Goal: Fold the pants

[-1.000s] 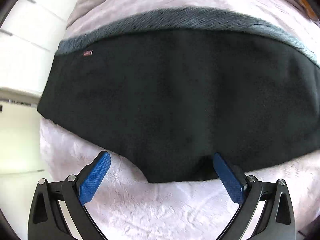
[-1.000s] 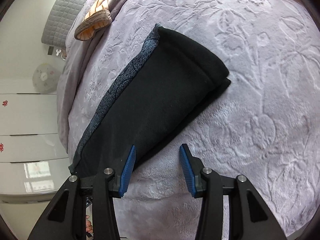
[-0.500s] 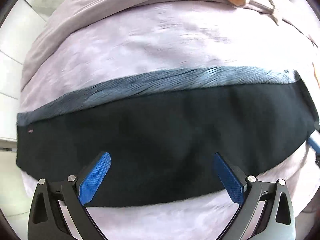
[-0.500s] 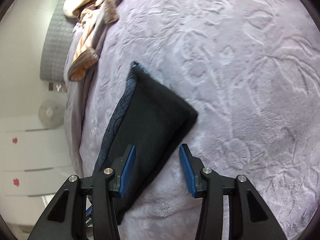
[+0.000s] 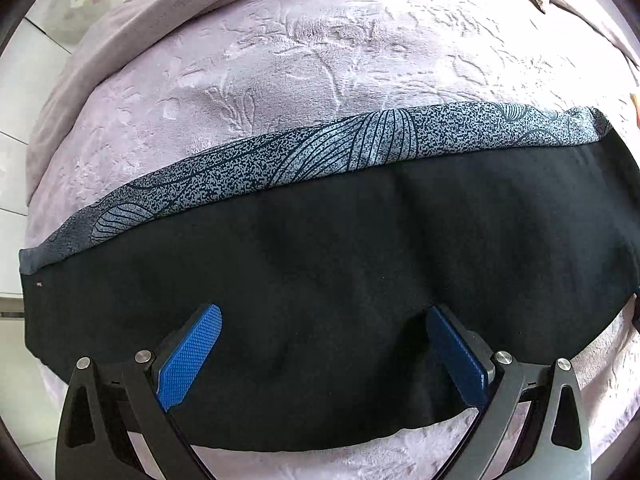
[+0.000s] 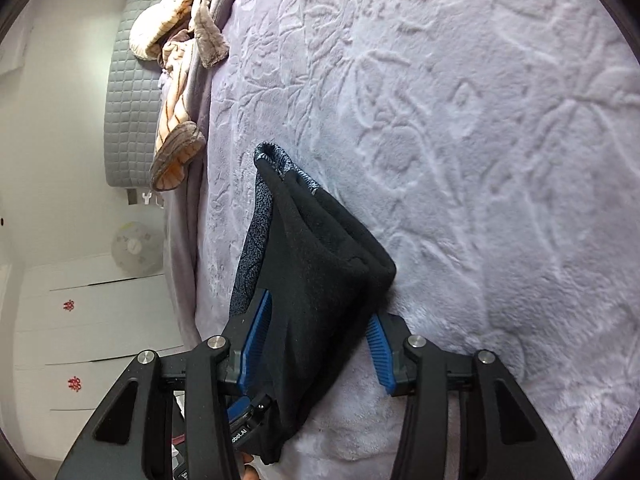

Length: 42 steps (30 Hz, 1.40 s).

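Since a second ago both tools have come in over the pants. The left tool [image 5: 320,360], jaws wide, now straddles the near black edge, holding nothing. The right tool [image 6: 316,336] brackets one end, jaws part open; whether they pinch cloth is probably not yet, though the view is poor. The pants [image 5: 340,260] lie across the bed [image 5: 320,60], long axis left to right, patterned strip on the far side. Close both tools on all layers before lifting, keeping the ends level.

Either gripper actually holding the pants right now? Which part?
Nothing clamped yet. The left gripper is wide open over the long edge of the pants. The right gripper is open, its fingers straddling the pants' folded end.
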Tool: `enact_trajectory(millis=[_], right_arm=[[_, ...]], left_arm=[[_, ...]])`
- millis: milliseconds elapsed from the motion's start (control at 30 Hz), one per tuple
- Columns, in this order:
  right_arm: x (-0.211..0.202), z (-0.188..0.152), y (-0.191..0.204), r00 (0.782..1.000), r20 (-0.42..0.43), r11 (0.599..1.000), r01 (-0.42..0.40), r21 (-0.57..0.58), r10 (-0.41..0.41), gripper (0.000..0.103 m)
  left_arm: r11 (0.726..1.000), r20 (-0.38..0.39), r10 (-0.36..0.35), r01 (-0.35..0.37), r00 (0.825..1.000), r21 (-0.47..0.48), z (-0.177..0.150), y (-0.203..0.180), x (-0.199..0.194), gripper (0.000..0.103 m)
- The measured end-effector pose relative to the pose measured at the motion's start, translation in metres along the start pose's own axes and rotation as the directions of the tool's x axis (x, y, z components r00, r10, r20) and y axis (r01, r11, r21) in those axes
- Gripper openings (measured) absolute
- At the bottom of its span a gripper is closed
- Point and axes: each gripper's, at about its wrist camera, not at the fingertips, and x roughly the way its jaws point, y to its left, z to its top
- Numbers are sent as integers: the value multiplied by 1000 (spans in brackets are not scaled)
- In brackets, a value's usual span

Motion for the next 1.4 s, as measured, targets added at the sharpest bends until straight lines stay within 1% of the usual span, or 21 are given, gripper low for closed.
enact_trajectory(millis=[100,200,233,300,367,467,500,533,567,600,667,733,800,833,967,1067,1133,1167,1233,1333,1400], right_arm=[[3,1,7,998,-24,998,-64,-18,63,51],[2,1,29,993,-34,987,-116,-111,112,51],[3,0,33,994,-39,985,-108,-136,104,51],[13,1,36,999,-49,982,-27,-188,18,51],[23,2,31,998,-55,980,22,-198,-34,51],[36,1,27,996,-52,974,54,-220,-67,50],[40,1,28,996,-52,974,59,-218,-72,48],[41,1,30,997,-55,977,45,-210,-58,35],[43,1,31,997,-65,979,26,-200,-40,16],[44,-1,33,997,-73,980,11,-197,-26,14],[42,-2,38,997,-70,978,2,-208,-17,14],[40,-3,42,997,-75,978,-22,-208,7,14],[37,-3,45,996,-79,978,-47,-201,32,14],[37,-2,46,996,-81,978,-64,-197,49,14],[30,-6,60,985,-91,969,-159,-189,144,14],[24,-11,79,979,-101,954,-197,-224,178,14],[22,-16,89,976,-103,947,-213,-241,193,14],[22,-20,96,975,-110,944,-214,-253,191,14],[27,-32,109,978,-124,936,-196,-292,166,14],[29,-48,132,981,-114,922,-185,-340,155,14],[25,-60,154,989,-86,905,-146,-400,121,14]], left_arm=[[1000,1,0,0,1000,-1,0,0,0,103],[1000,0,2,-2,1000,-1,10,-5,5,103],[1000,0,2,-2,1000,-1,11,-8,3,103],[1000,1,3,-3,1000,0,15,-16,4,103],[1000,3,0,0,1000,0,13,-17,2,103],[1000,6,-1,1,1000,2,13,-14,3,103],[1000,6,-2,2,1000,1,14,-13,4,103],[1000,6,-4,4,1000,-1,14,-13,3,103],[1000,4,-5,5,1000,-1,14,-13,3,103],[1000,3,-8,8,1000,0,14,-13,3,103],[1000,2,-15,15,1000,2,15,-12,2,103],[999,6,-35,35,999,9,16,-10,-2,95],[999,25,-48,48,999,20,16,-8,-12,64],[998,38,-60,59,997,29,15,-7,-19,61],[995,127,-99,99,987,12,16,4,-34,61],[985,93,-172,170,981,26,18,-3,-18,61],[987,103,-144,136,984,81,14,-18,-5,61],[988,115,-123,110,986,113,12,-24,-2,60],[985,112,-123,107,986,135,12,-25,-3,60],[977,80,-199,191,977,100,14,-6,-10,62],[974,83,-218,212,972,78,9,12,-18,63]])
